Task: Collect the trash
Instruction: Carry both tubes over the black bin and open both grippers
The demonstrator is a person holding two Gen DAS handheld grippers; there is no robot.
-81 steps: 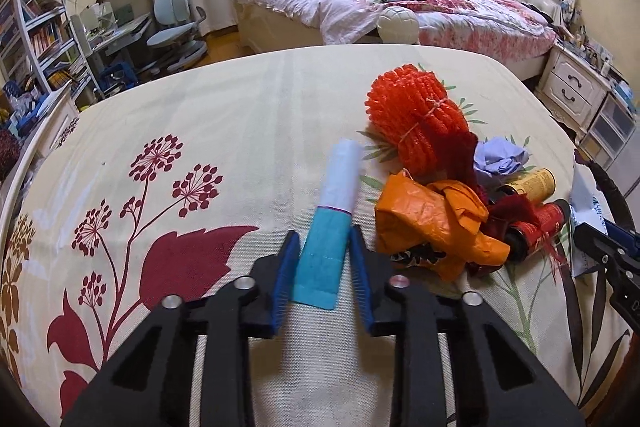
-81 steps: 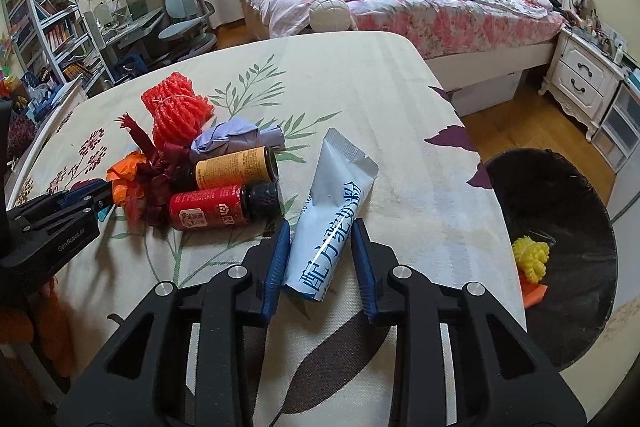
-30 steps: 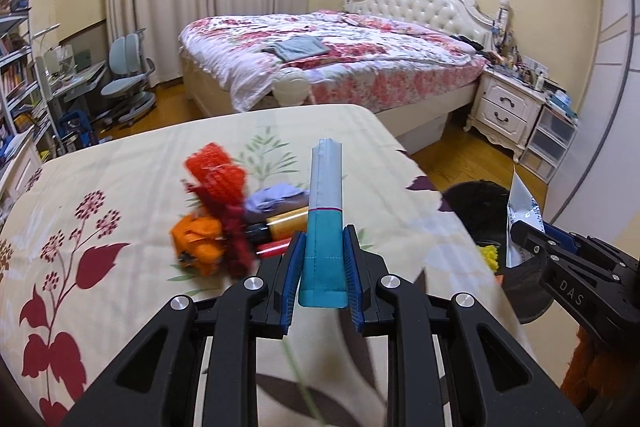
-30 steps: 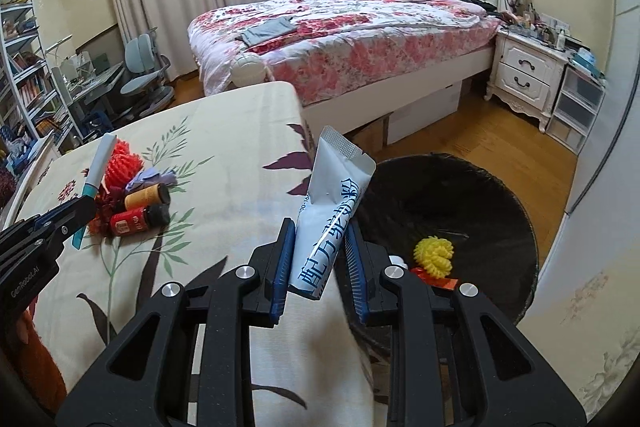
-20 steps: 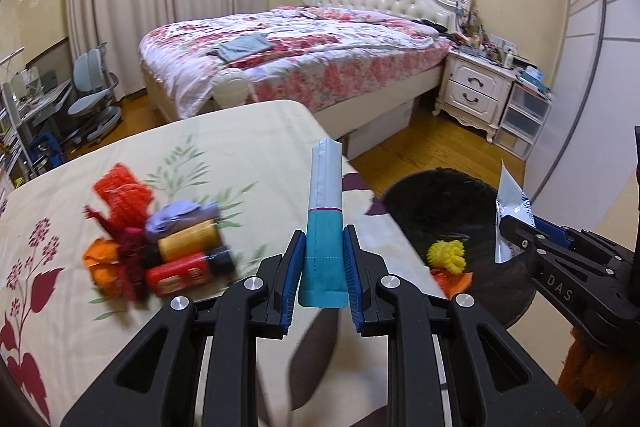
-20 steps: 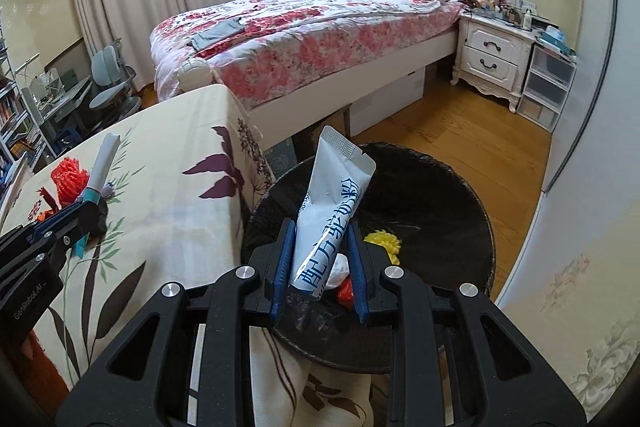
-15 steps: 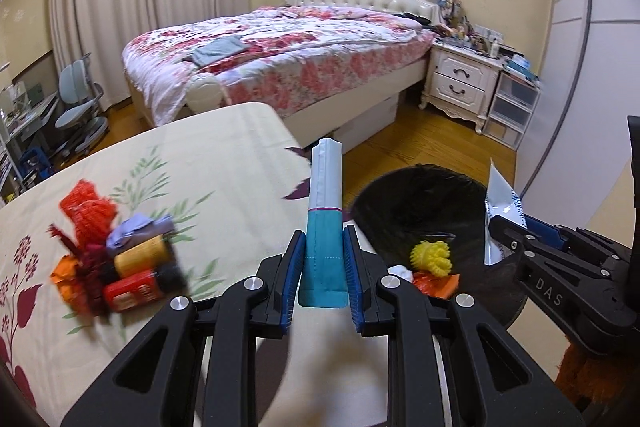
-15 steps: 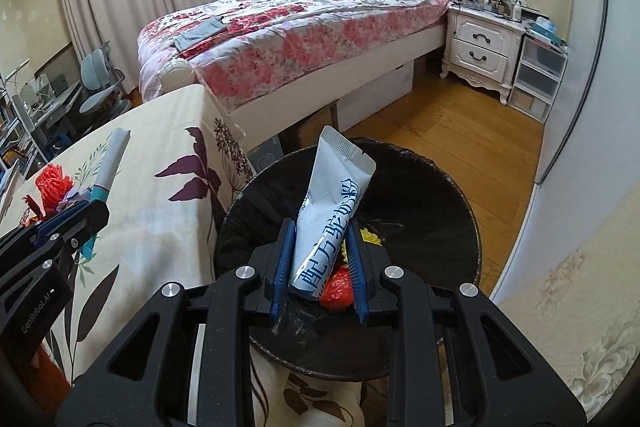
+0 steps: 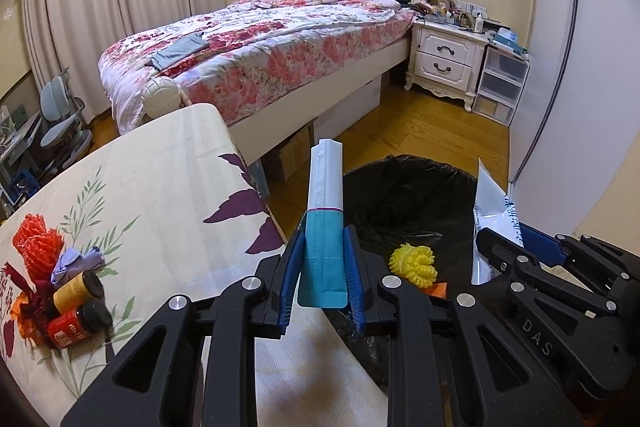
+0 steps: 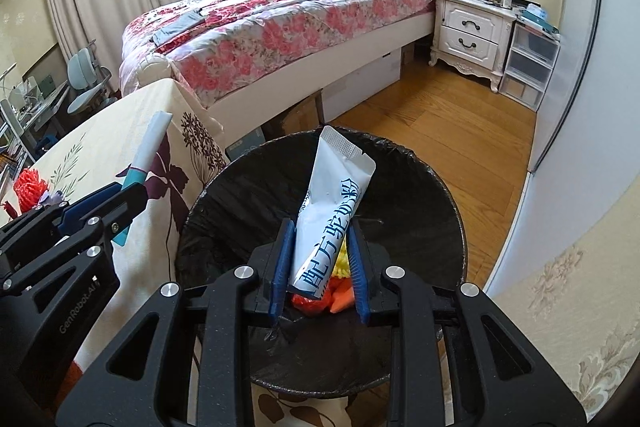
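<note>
My left gripper [image 9: 322, 275] is shut on a teal-and-white pouch [image 9: 325, 211] that stands upright between its pads, at the table's edge beside the black-lined trash bin [image 9: 404, 187]. My right gripper [image 10: 320, 267] is shut on a white sachet with blue print [image 10: 332, 219] and hangs over the bin [image 10: 452, 195]. Inside the bin lie a yellow ruffled piece [image 9: 412, 261] and some orange and red scraps [image 10: 316, 301]. The right wrist view also shows the left gripper [image 10: 120, 203] with its pouch [image 10: 150, 147], left of the bin.
On the floral tablecloth [image 9: 160, 187] sits a pile: an orange net [image 9: 38, 243], a purple wad [image 9: 80, 261], a yellow-labelled bottle [image 9: 78, 293] and a red-labelled bottle [image 9: 76, 321]. A bed [image 9: 260, 47], a nightstand [image 9: 448, 63] and wooden floor lie beyond.
Both grippers have carried their packets rightward off the table toward the bin. The bin now fills the right wrist view, and the trash pile has slid to the far left.
</note>
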